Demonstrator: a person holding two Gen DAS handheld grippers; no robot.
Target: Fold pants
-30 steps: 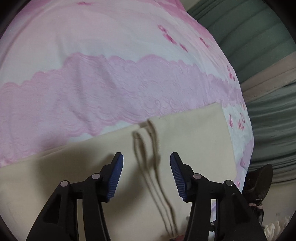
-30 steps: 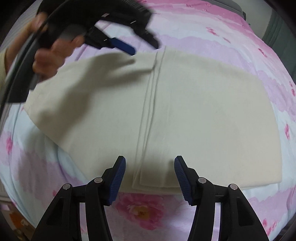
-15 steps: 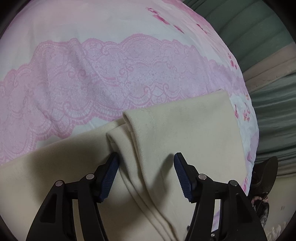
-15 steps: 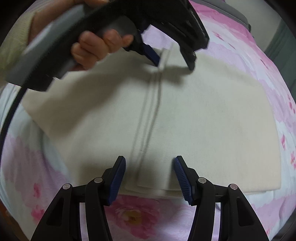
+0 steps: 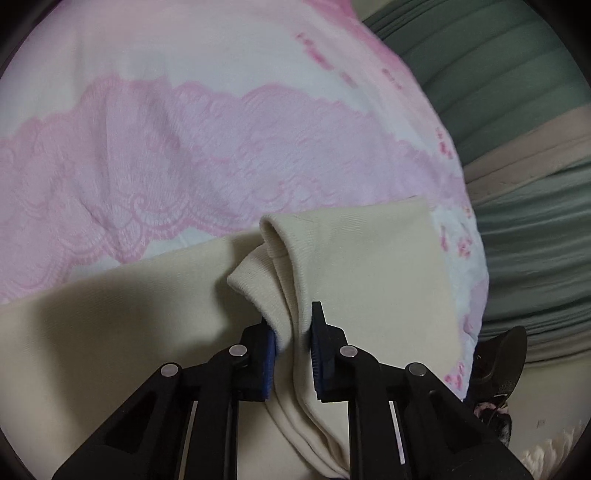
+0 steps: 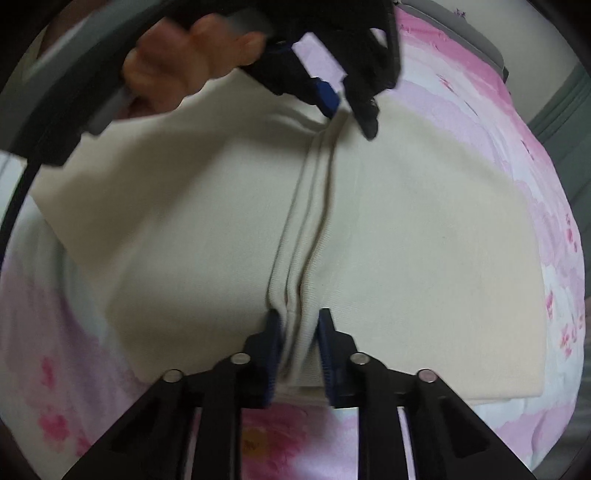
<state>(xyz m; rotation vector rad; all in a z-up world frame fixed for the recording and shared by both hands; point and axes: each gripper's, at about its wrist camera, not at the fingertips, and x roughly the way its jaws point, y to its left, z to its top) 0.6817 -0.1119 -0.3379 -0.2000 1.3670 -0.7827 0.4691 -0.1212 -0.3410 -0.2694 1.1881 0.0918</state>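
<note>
Cream pants (image 6: 406, 236) lie folded flat on a pink floral bedspread (image 5: 184, 147). A ridge of stacked edges runs down their middle. My left gripper (image 5: 293, 332) is shut on the far end of that ridge, bunching the cream fabric (image 5: 280, 266) up between its blue pads. It also shows at the top of the right wrist view (image 6: 347, 107), held by a hand. My right gripper (image 6: 299, 328) is shut on the near end of the same ridge, at the pants' front edge.
Green and beige curtains (image 5: 517, 129) hang past the bed's right side. A dark object (image 5: 498, 362) sits low by the bed edge. A grey headboard edge (image 6: 461, 33) shows at the far side in the right wrist view.
Both grippers have closed from wide open onto the pants' middle ridge. The fabric at the left gripper has been pinched up into a raised fold.
</note>
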